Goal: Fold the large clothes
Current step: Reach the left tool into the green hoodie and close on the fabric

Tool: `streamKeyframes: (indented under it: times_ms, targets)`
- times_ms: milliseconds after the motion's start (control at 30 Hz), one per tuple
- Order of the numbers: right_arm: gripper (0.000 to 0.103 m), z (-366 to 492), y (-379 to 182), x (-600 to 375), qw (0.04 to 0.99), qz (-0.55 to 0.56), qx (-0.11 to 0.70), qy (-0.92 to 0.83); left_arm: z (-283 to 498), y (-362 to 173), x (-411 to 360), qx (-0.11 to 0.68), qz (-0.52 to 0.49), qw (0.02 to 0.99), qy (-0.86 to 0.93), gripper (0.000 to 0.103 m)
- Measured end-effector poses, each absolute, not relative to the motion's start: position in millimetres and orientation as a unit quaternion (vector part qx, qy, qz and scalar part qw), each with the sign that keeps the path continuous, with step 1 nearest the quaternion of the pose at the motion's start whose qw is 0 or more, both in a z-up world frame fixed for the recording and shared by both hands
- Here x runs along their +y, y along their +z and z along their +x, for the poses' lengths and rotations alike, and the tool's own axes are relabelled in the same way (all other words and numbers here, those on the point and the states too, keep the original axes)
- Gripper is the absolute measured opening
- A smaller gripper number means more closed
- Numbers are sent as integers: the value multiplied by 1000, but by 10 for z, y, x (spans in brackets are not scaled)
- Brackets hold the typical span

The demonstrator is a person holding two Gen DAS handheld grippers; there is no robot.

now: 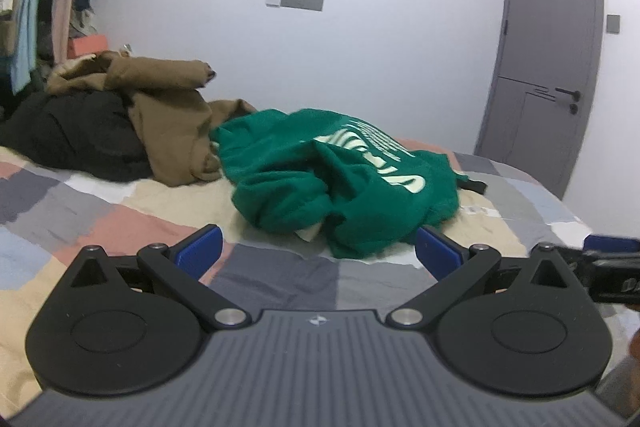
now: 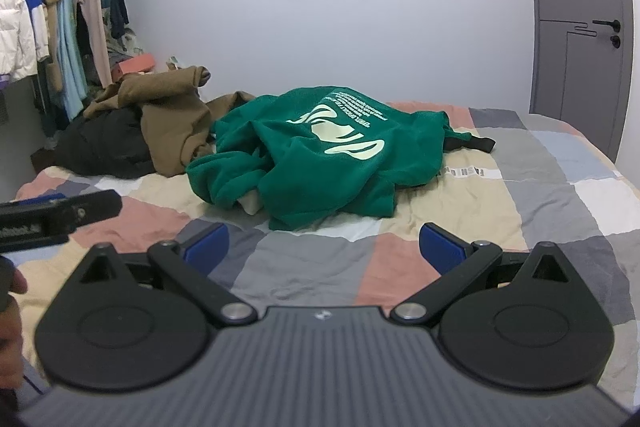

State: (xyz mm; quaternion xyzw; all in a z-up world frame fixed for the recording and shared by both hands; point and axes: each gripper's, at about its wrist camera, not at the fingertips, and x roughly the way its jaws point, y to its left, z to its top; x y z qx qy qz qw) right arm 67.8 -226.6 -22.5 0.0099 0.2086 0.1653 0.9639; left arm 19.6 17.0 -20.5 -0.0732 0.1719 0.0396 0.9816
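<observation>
green sweatshirt point(image 2: 320, 155): crumpled heap mid-bed, pale print up, on the patchwork bedspread point(image 2: 540, 163). Not spread, so folding likely hasn't started.
brown garment point(image 2: 172, 115): touching the sweatshirt's left edge, draped over a black garment point(image 2: 104, 143) further left. Probably the queue.
black strap point(image 2: 476, 143): pokes out at the sweatshirt's right edge.
left gripper point(image 1: 318, 251): wide open, empty, low over the bedspread, just short of the sweatshirt's near hem.
right gripper point(image 2: 324, 245): wide open, empty, same side of the sweatshirt, apart from it.
why: both aimed at the near edge, looks like staging for a two-point pickup.
</observation>
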Motion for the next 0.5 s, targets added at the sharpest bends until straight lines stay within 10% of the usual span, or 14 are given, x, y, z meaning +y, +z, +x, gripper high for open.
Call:
streamKeyframes:
  times_ms: [500]
  targets:
    - [103,1196,8,-1922,950,29,216,223,881,-249,597,188,-86,976,74,103]
